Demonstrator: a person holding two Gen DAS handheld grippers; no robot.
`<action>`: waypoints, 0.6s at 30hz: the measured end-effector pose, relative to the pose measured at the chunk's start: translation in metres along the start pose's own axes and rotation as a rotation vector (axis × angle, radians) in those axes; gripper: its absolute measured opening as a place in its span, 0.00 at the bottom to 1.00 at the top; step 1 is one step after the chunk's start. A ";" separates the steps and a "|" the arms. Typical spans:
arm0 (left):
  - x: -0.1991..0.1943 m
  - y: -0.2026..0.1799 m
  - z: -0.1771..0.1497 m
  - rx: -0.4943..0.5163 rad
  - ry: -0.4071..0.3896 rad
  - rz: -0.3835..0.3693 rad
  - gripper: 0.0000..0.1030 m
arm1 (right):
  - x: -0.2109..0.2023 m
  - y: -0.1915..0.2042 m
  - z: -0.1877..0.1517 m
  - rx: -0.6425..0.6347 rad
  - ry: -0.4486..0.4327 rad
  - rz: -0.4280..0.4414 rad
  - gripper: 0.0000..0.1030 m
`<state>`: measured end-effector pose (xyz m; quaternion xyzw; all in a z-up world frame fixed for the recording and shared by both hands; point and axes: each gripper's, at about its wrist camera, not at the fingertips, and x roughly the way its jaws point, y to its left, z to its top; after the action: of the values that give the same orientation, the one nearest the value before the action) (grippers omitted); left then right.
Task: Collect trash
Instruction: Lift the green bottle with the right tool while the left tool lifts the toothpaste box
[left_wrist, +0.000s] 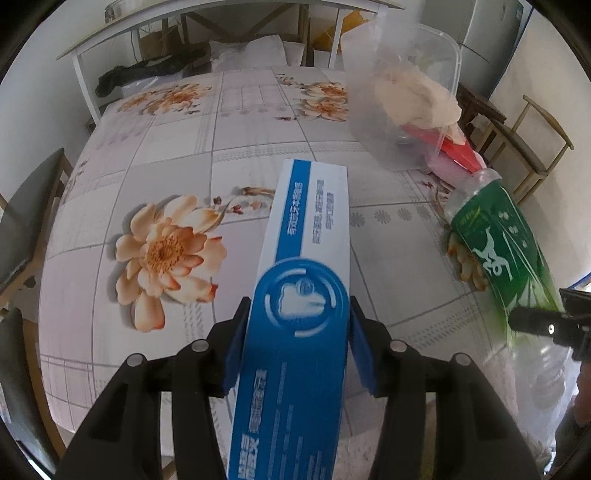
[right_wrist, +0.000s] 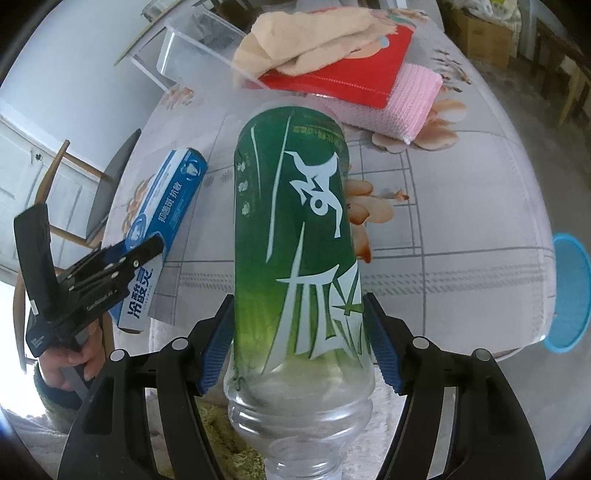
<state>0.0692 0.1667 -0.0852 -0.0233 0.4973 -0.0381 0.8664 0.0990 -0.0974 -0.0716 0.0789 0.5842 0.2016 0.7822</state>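
Note:
A long blue-and-white toothpaste box (left_wrist: 295, 295) lies lengthwise between the blue pads of my left gripper (left_wrist: 298, 347), which is shut on its sides; the box's far end points out over the flowered tablecloth (left_wrist: 177, 147). In the right wrist view the same box (right_wrist: 166, 206) and left gripper (right_wrist: 122, 266) show at the left, with a hand behind them. My right gripper (right_wrist: 299, 339) is shut on a clear plastic bottle with a green label (right_wrist: 295, 221), neck toward the camera. From the left wrist view the bottle (left_wrist: 498, 240) slants at the right, its base toward the clear container.
A clear plastic container (right_wrist: 192, 48) stands at the table's far side, with a beige cloth (right_wrist: 314, 37), a red packet (right_wrist: 332, 77) and a pink pad (right_wrist: 388, 107) beside it. A blue round object (right_wrist: 569, 291) sits beyond the right table edge. Wooden chairs (left_wrist: 535, 147) surround the table.

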 end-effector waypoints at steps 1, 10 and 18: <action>0.002 -0.001 0.001 0.002 0.001 0.002 0.47 | 0.000 0.000 0.000 0.001 -0.001 -0.003 0.63; 0.011 -0.005 0.005 0.028 -0.013 0.025 0.47 | -0.001 -0.006 -0.004 0.018 -0.010 0.000 0.57; 0.011 -0.006 0.004 0.034 -0.028 0.029 0.46 | -0.003 -0.009 -0.006 0.025 -0.021 0.005 0.52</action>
<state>0.0783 0.1600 -0.0922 -0.0016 0.4848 -0.0335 0.8740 0.0944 -0.1074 -0.0740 0.0924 0.5783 0.1954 0.7867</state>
